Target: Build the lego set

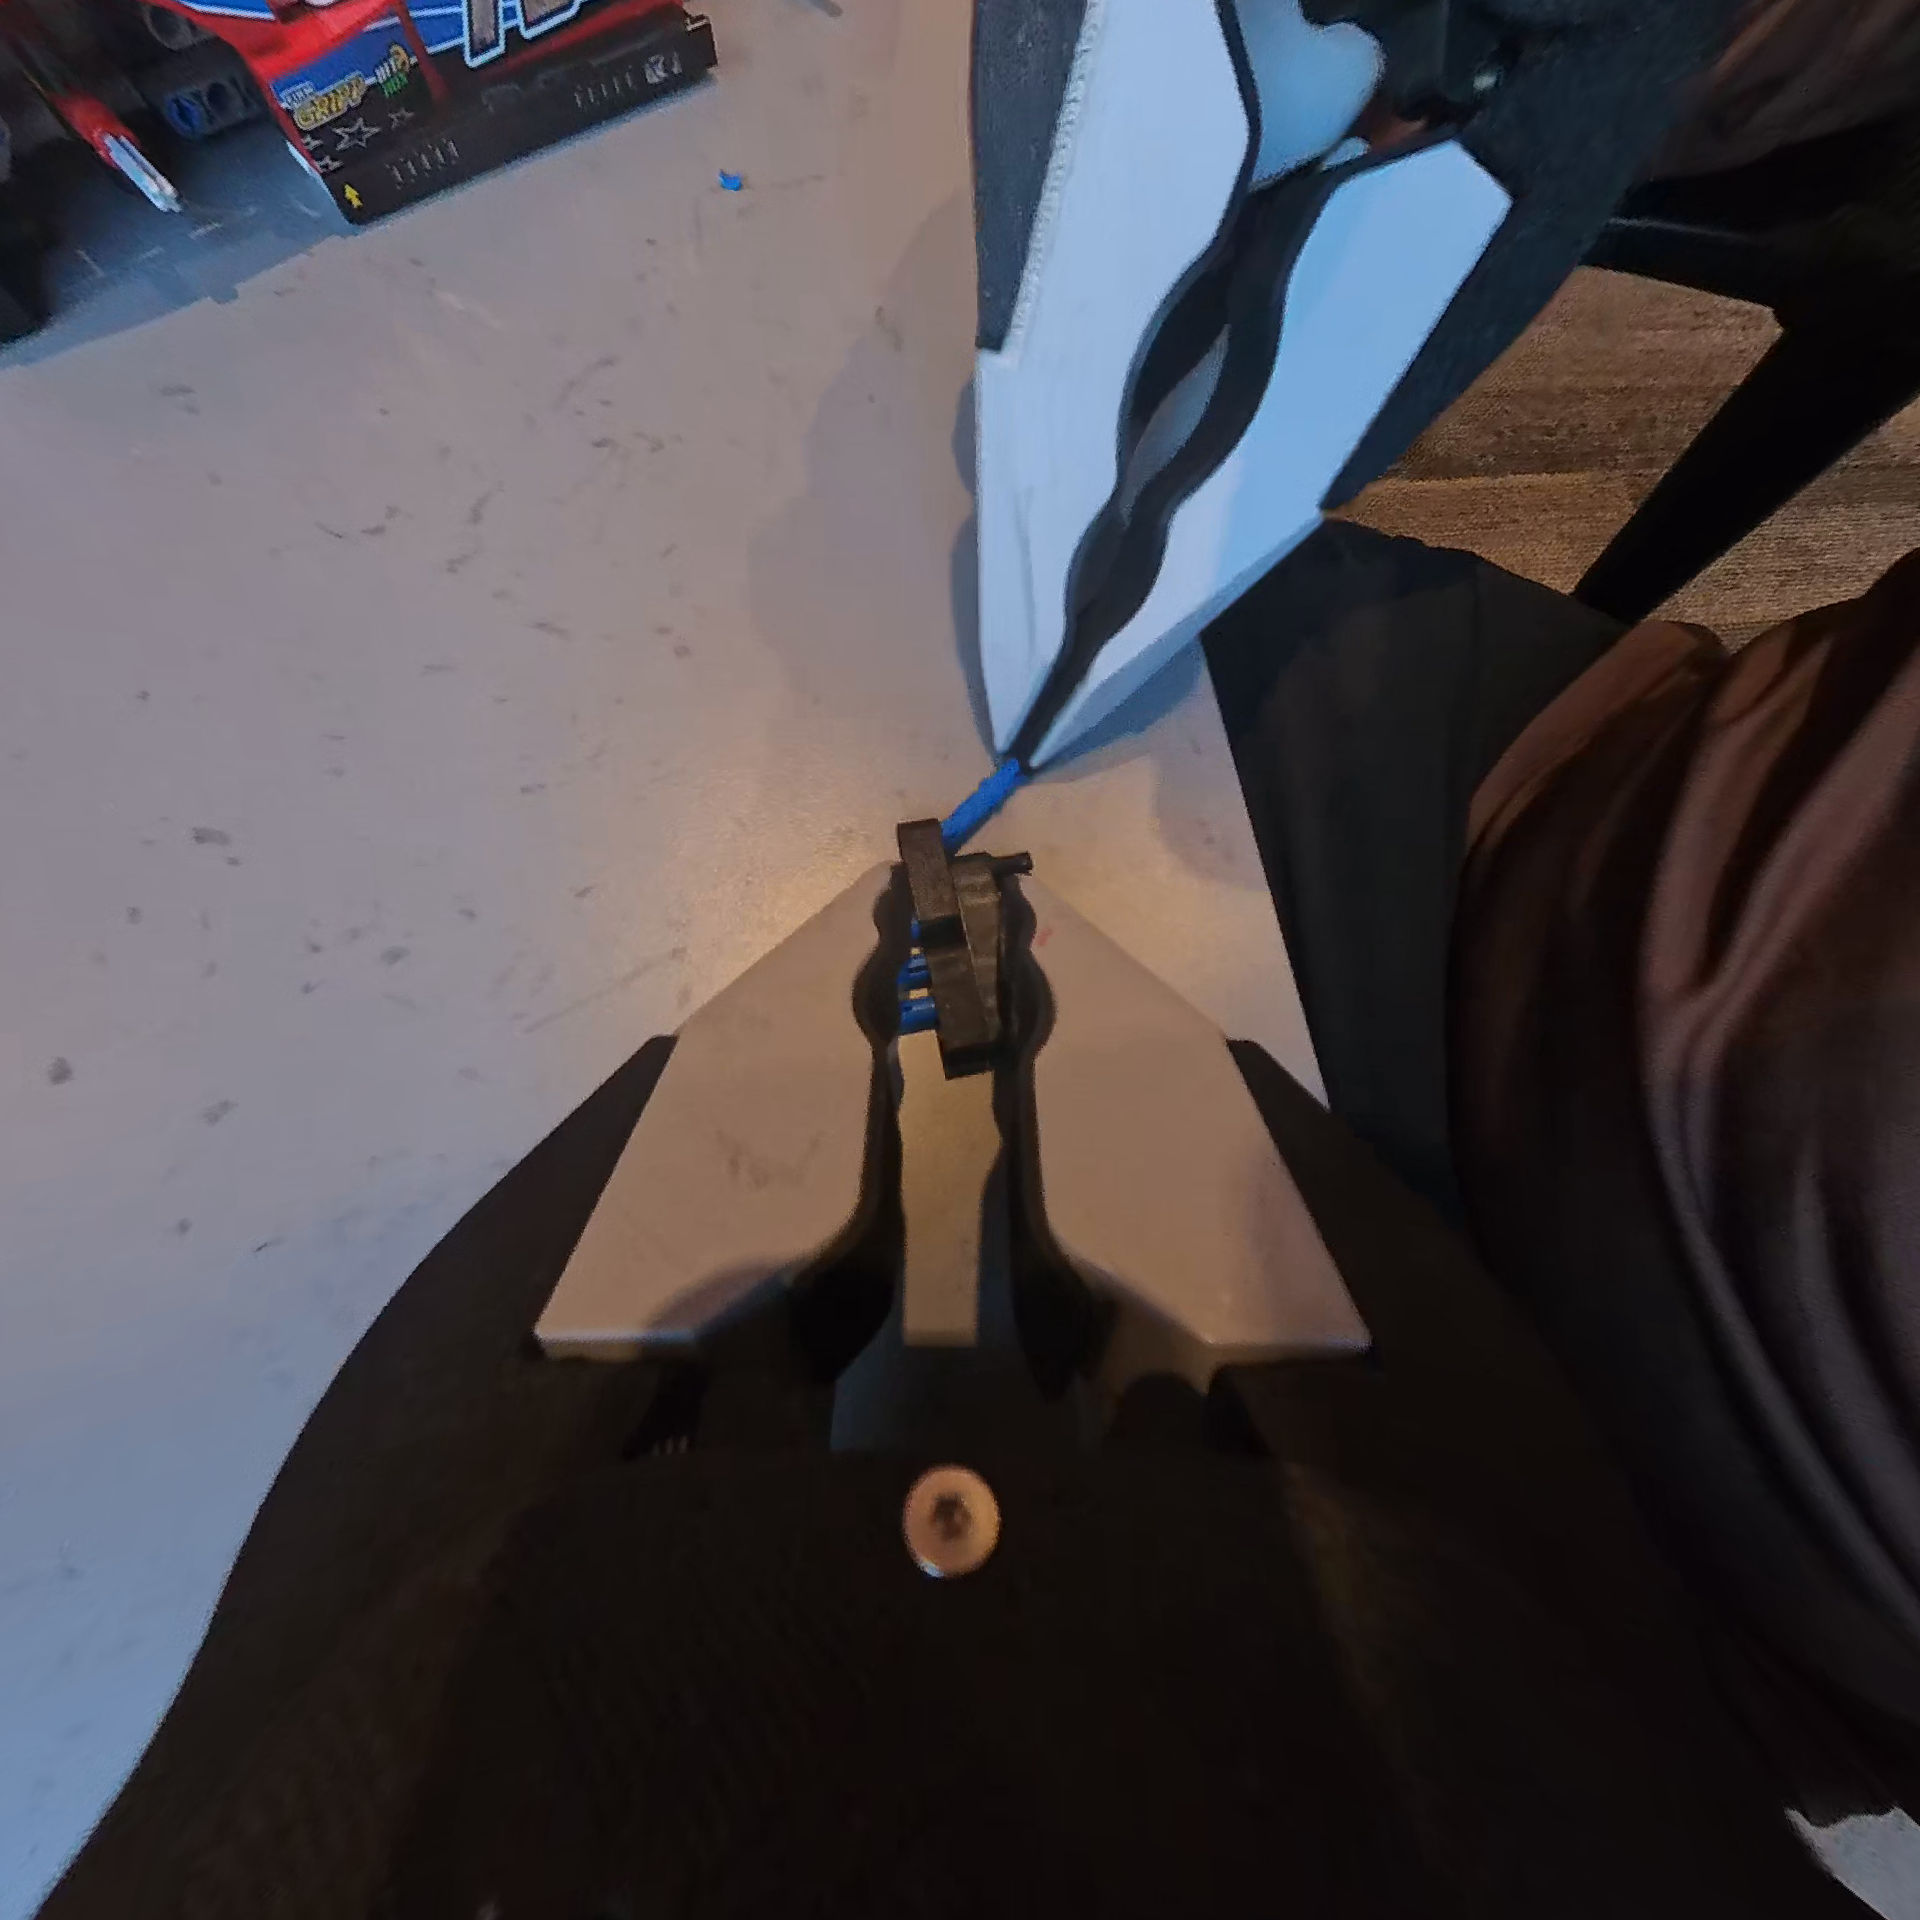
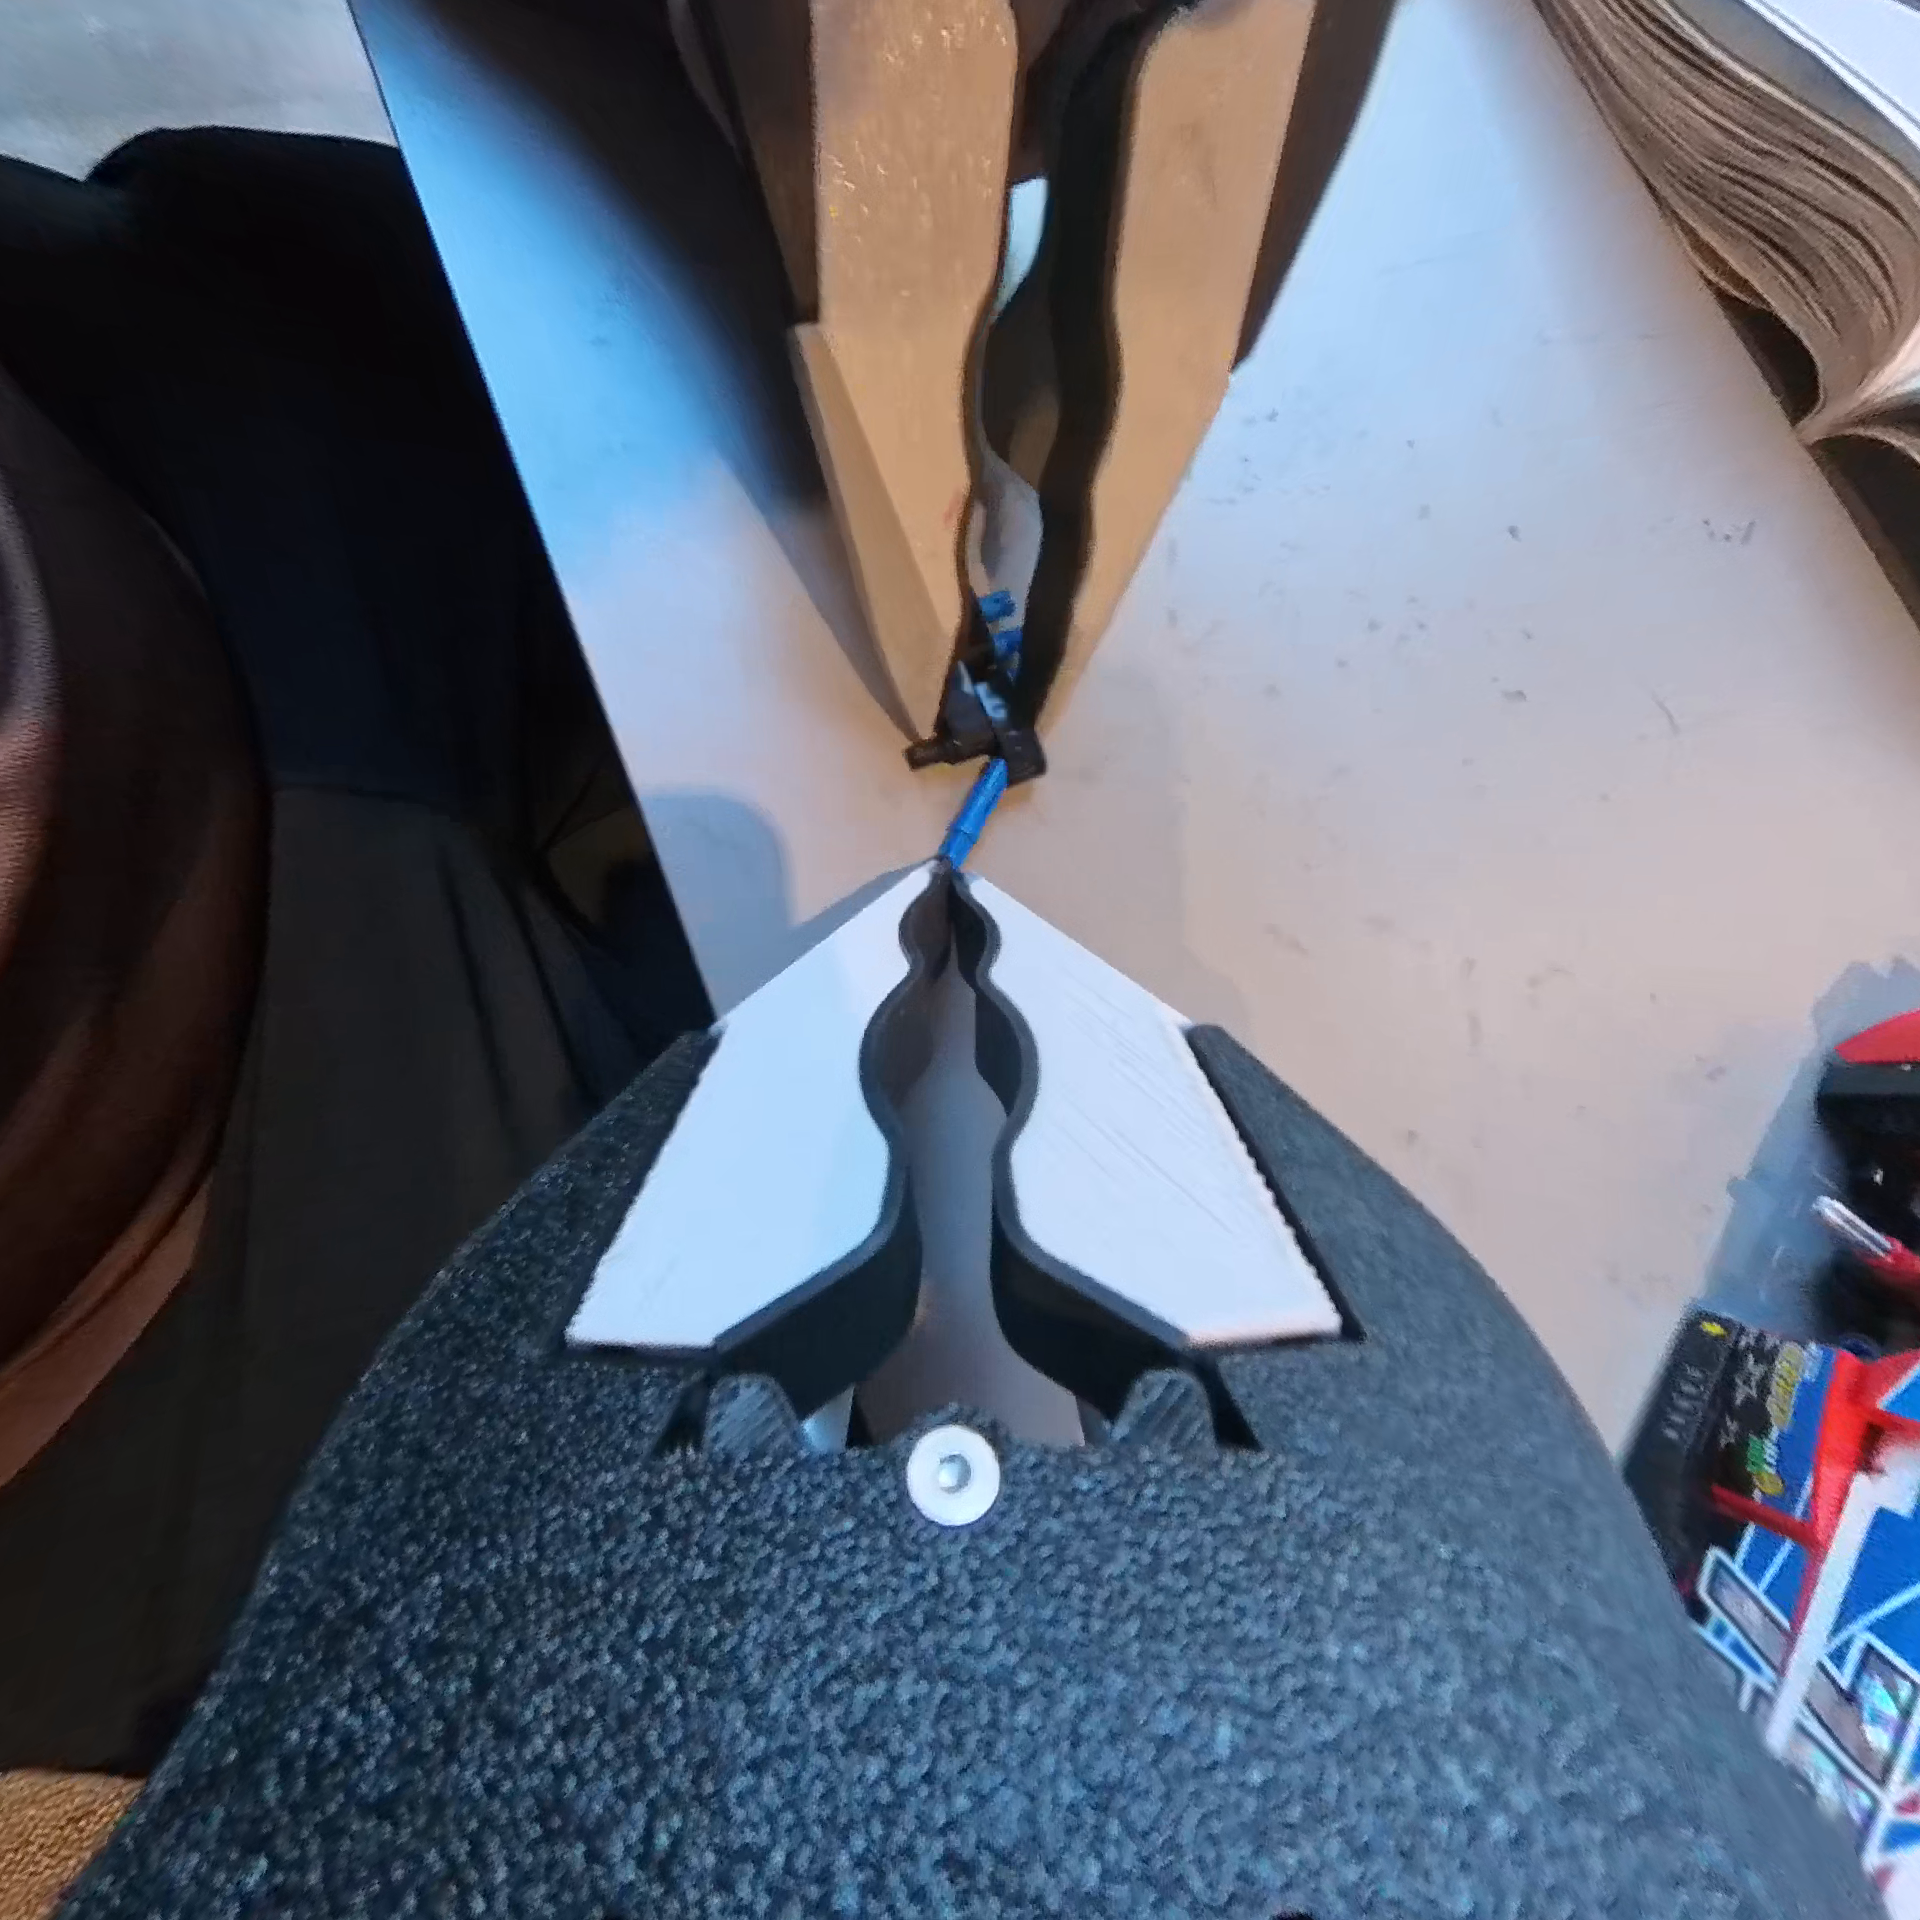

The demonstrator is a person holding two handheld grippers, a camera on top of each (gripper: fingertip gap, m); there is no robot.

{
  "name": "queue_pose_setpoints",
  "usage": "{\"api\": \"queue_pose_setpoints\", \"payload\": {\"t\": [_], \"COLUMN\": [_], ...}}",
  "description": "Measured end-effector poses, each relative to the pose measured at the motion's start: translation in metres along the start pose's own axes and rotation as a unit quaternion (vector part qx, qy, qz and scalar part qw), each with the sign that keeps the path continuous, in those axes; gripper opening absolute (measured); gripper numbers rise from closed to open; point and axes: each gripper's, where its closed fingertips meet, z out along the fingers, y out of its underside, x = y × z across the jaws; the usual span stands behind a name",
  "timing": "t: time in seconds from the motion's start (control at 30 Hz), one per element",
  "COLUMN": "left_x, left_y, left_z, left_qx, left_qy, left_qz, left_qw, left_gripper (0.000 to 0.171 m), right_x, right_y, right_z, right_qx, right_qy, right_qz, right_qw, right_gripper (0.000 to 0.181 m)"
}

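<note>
Above the pale grey scuffed tabletop (image 1: 436,644), near its edge, the left tongs (image 1: 951,966) are clenched on a small black lego assembly with blue pins (image 1: 956,956). The right tongs (image 2: 948,883) pinch a thin blue lego pin (image 2: 971,821) whose far end touches that black assembly.

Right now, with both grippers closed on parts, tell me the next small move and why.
Probably push the right gripper straight along the blue pin toward the black piece. The left gripper clamps that black piece above the table, and the pin's far end already meets it, so the pin looks lined up but not fully seated.
</note>
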Motion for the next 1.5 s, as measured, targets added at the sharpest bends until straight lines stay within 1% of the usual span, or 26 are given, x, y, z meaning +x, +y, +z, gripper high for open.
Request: {"api": "queue_pose_setpoints", "payload": {"t": [0.13, 0.27, 0.5, 0.63, 0.7, 0.77, 0.97, 1.13, 1.23, 1.37, 1.43, 1.5], "left_x": [-0.003, -0.006, -0.007, -0.007, -0.009, -0.010, -0.009, -0.011, -0.012, -0.012, -0.013, -0.013], "left_y": [-0.001, -0.002, -0.001, -0.001, 0.000, 0.000, 0.001, 0.001, 0.000, 0.000, -0.001, -0.002], "left_z": [0.000, 0.001, 0.000, 0.000, 0.000, 0.000, -0.002, -0.001, -0.001, -0.001, 0.000, 0.000], "left_qx": [0.002, 0.003, 0.001, -0.002, -0.003, -0.002, -0.003, -0.003, -0.003, 0.000, 0.001, 0.001], "left_qy": [-0.007, -0.018, -0.033, -0.058, -0.067, -0.063, -0.055, -0.063, -0.067, -0.060, -0.060, -0.062], "left_qz": [-0.010, -0.014, 0.006, 0.032, 0.032, 0.024, 0.032, 0.030, 0.032, 0.023, 0.018, 0.018], "left_qw": [1.000, 1.000, 0.999, 0.998, 0.997, 0.998, 0.998, 0.998, 0.997, 0.998, 0.998, 0.998], "left_gripper": [0.015, 0.015, 0.015, 0.015, 0.015, 0.015, 0.015, 0.015, 0.015, 0.015, 0.015, 0.016], "right_x": [0.005, 0.000, 0.001, -0.002, 0.000, 0.001, 0.002, 0.002, 0.004, 0.004, 0.005, 0.008], "right_y": [0.001, -0.004, -0.005, -0.010, -0.011, -0.010, -0.006, -0.012, -0.009, -0.008, -0.008, -0.006], "right_z": [0.000, 0.003, 0.004, 0.008, 0.009, 0.009, 0.006, 0.011, 0.009, 0.008, 0.008, 0.006], "right_qx": [-0.002, 0.002, 0.003, 0.026, 0.023, 0.023, 0.017, 0.015, 0.024, 0.026, 0.030, 0.031], "right_qy": [0.013, 0.010, 0.004, 0.005, 0.014, 0.012, 0.013, 0.012, 0.005, 0.009, 0.011, 0.016], "right_qz": [0.005, 0.000, 0.030, 0.055, 0.049, 0.057, 0.053, 0.043, 0.057, 0.044, 0.054, 0.077], "right_qw": [1.000, 1.000, 1.000, 0.998, 0.998, 0.998, 0.998, 0.999, 0.998, 0.999, 0.998, 0.996], "right_gripper": [0.000, 0.000, 0.000, 0.000, 0.000, 0.000, 0.000, 0.000, 0.000, 0.000, 0.000, 0.008]}}
